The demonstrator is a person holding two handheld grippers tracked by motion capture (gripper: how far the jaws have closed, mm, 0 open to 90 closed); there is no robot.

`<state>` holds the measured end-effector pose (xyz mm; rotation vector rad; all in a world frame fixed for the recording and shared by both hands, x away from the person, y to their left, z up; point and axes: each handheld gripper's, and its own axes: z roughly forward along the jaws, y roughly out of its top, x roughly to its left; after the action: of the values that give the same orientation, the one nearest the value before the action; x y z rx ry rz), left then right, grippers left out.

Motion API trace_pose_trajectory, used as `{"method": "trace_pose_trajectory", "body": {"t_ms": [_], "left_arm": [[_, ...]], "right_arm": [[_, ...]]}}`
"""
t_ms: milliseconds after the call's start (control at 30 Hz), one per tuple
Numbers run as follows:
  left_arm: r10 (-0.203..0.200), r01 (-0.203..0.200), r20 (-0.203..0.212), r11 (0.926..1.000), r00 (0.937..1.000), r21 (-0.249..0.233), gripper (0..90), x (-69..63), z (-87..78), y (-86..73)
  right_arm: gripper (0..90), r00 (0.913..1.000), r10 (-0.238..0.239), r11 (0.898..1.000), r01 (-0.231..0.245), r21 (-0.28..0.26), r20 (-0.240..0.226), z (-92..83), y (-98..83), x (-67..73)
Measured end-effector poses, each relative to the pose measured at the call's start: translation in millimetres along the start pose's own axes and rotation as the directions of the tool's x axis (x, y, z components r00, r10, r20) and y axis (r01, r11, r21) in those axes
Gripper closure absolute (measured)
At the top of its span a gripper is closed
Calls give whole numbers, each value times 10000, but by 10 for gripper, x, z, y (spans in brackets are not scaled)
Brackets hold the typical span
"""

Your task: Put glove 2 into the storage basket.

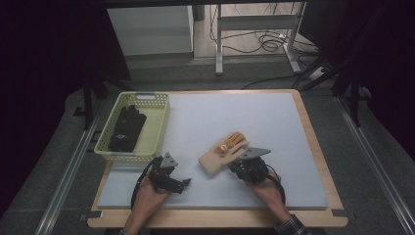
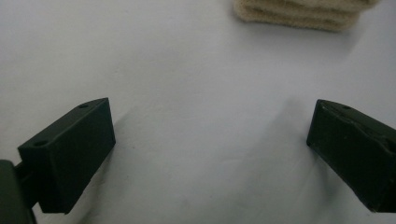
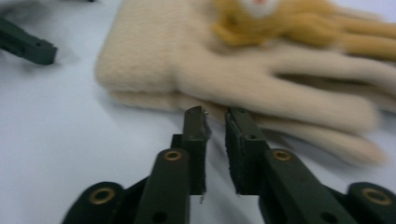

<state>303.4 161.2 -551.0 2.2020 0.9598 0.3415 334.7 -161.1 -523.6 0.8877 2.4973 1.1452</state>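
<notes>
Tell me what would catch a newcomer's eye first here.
The cream gloves with orange fingers, stacked near the middle of the pale mat, stand out first. The right tongs sit at their edge, jaws slightly apart with nothing between them. At the mat's left, a yellow basket holds dark gloves; the left tongs stand wide open.

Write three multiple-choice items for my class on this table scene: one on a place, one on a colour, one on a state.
1. Where do the black gloves lie?
A. in the basket
B. on the mat
C. on the floor

2. What colour is the basket?
A. red
B. yellow-green
C. blue

3. How do the left gripper's jaws stand?
A. clamped on a glove
B. shut
C. wide apart

Answers:
1 A, the dark pair rests within the basket's walls.
2 B, its mesh walls are pale yellow-green.
3 C, bare mat lies between them, short of the cream gloves.
</notes>
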Motion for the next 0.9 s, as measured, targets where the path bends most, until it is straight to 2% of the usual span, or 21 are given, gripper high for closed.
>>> {"method": "trace_pose_trajectory", "body": {"t_ms": [233,500,800,900], "left_arm": [[-51,51,9,10000,10000,9,12,1,3,3],[-58,58,17,10000,10000,3,13,1,3,3],[-47,47,8,10000,10000,-23,12,-1,4,1],[-49,49,17,10000,10000,-20,11,0,3,2]], "right_arm": [[574,9967,552,9979,-530,-382,593,-249,-104,-239],[366,9841,881,9958,-828,-401,1544,-471,-268,-493],[261,9694,930,9953,-963,33,2273,-558,-464,-651],[237,9683,935,9946,-1016,234,2318,-536,-511,-682]]}}
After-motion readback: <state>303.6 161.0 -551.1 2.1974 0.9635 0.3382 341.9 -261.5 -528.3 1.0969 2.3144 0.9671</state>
